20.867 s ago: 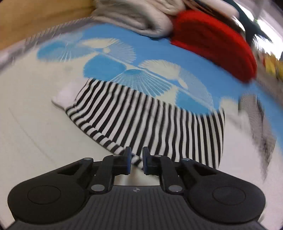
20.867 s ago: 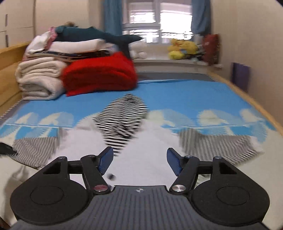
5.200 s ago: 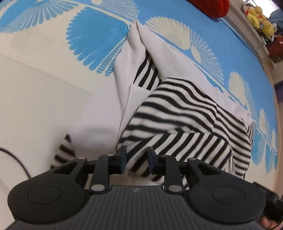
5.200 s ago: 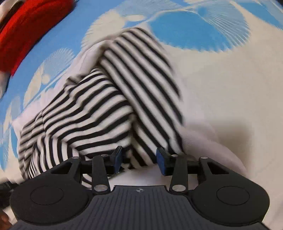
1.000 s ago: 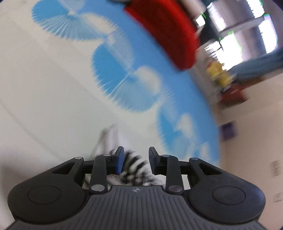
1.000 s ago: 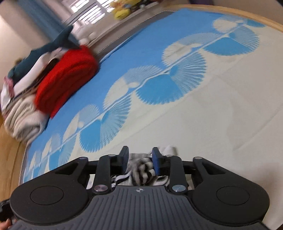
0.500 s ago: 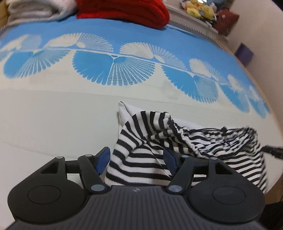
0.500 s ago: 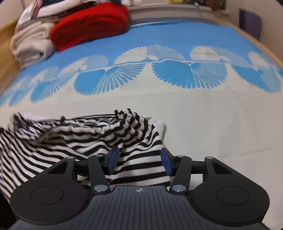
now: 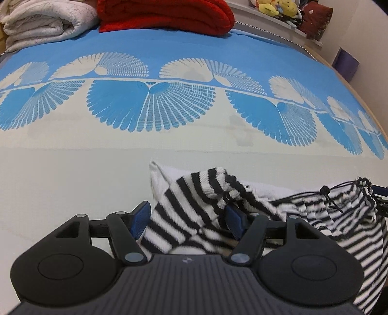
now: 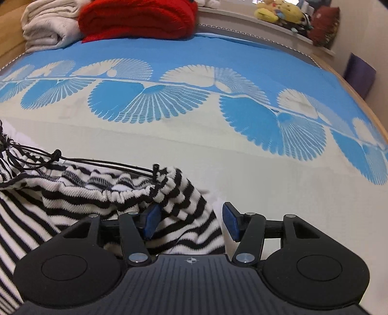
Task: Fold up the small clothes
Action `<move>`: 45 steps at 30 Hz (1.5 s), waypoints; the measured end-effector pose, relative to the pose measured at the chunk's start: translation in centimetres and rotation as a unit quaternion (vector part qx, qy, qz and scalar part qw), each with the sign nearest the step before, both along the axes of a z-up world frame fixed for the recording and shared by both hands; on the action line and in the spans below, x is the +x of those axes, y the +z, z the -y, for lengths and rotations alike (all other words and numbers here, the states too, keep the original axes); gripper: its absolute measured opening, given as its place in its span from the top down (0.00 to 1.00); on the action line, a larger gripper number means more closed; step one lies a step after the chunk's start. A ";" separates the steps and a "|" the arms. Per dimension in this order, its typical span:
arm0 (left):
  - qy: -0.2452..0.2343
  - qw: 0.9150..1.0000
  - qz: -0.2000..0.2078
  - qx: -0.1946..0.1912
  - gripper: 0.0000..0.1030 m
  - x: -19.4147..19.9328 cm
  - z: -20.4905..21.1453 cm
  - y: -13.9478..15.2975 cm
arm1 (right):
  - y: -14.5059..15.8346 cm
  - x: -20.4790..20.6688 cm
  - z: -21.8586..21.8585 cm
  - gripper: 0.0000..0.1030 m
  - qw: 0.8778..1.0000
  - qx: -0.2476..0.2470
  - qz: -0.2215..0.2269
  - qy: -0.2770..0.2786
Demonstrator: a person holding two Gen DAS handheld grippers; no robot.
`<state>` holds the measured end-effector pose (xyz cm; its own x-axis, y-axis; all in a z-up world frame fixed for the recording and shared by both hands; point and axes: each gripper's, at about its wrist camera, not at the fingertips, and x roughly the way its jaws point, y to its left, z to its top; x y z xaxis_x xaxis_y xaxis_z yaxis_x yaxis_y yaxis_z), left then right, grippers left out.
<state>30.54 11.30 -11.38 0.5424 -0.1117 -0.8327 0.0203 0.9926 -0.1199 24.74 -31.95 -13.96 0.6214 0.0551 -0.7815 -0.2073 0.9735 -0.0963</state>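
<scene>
I have both grippers low over the bed (image 9: 72, 184), and the striped garment (image 9: 194, 218) lies bunched at the bottom of each view. In the left wrist view it fills the lower middle and lower right of the frame; in the right wrist view it fills the lower left and middle.

The left gripper (image 9: 185, 218) has its jaws wide, having just been opening. A striped corner sits between them, but the pads do not press on it. The right gripper (image 10: 189, 220) also stands open, its jaws having just been opening too. A fold of the waistband end lies between them, against the left pad, while the right pad is clear of the cloth.

I judge this to be a release: the piece is set down on the pale part of the bedspread, not held. It is not a neat fold yet. The gathered waistband and its black drawstring (image 10: 97, 164) sit ruffled on top, and a white layer peeks out beneath the stripes in the left view. I reckon smoothing or another fold is left. A red blanket (image 10: 138, 17) and pale folded blankets (image 9: 43, 21) sit at the top of the frames, well apart.
</scene>
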 end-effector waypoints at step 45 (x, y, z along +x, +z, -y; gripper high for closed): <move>0.102 0.972 -0.145 -0.152 0.48 -10.2 -9.8 -0.8 | 1.9 -9.7 6.8 0.54 0.962 0.189 -0.126 -0.149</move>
